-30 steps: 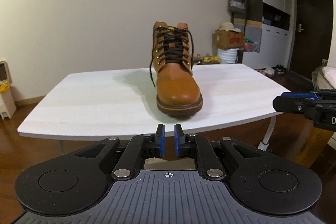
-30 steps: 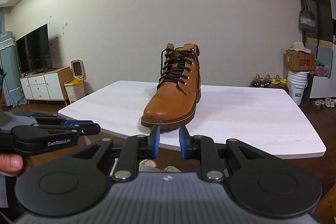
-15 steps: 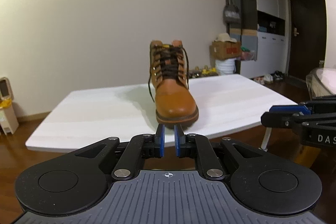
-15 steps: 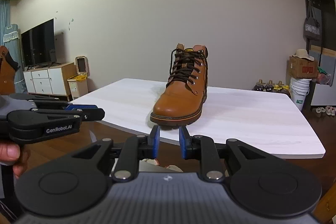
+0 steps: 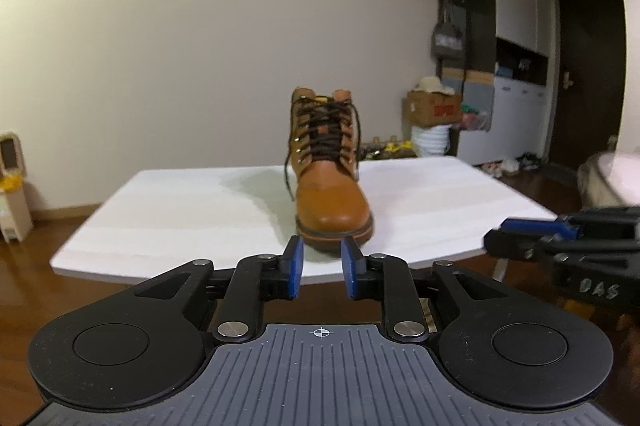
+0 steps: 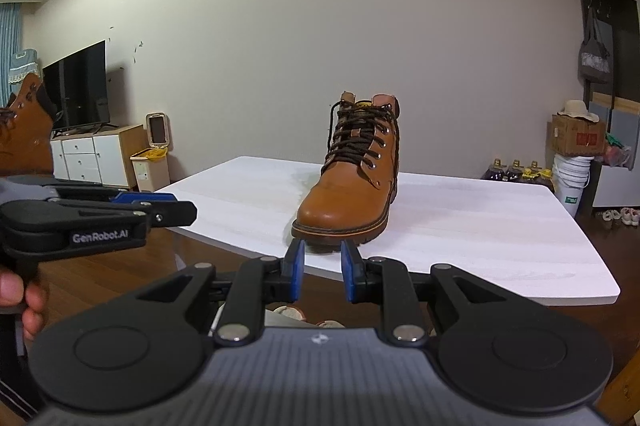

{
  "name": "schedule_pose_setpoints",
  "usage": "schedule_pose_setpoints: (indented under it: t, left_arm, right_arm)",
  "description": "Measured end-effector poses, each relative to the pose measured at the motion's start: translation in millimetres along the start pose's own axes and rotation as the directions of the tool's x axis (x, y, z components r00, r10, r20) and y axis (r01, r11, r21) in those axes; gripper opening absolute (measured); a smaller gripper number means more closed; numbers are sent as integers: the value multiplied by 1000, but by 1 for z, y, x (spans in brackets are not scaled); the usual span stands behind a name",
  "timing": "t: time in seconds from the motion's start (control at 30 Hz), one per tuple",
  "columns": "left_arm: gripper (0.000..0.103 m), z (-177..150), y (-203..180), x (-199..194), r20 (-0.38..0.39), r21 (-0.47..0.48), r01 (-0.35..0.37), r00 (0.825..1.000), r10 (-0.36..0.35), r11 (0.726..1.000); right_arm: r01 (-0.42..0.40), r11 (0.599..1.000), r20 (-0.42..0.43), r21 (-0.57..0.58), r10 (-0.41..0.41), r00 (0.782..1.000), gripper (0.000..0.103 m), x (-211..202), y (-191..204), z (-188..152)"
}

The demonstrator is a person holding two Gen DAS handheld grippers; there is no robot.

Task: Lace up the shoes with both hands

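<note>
Boot (image 5: 331,182) upright near the front edge of the white counter (image 5: 192,214), long axis front-to-back, toe pointing at the cameras, a touch left in the right wrist view. Dark laces (image 5: 326,134) crossed up the eyelets, one end hanging down its side. Left tongs (image 5: 320,272) opening, nothing between the pads. Right tongs (image 6: 322,272) parted, empty. Both hover short of the counter edge. "GenRobot.AI" readable on the left tongs' side. Bare counter either side of the boot.
</note>
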State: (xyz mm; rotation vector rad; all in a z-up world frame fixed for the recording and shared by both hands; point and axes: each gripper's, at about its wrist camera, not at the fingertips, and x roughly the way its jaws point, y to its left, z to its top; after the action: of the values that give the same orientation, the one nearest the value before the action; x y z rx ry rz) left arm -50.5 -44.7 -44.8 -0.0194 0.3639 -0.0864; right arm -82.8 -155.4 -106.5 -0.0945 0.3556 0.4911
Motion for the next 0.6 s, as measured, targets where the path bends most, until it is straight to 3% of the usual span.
schedule_pose_setpoints:
  t: [0.2,0.33,0.6]
  left_arm:
    - [22,1,0,5,-7,2,15,1000,-15,1000]
    - [23,2,-5,5,-7,30,-46,999,47,998]
    - [23,2,-4,6,-21,16,-25,999,26,1000]
  right_arm:
    - [2,1000,1,-1,-2,1000,23,-1,0,-2]
    - [6,1000,-1,3,-6,1000,23,-2,-1,-3]
    - [6,1000,7,1,-6,1000,23,-4,-1,-1]
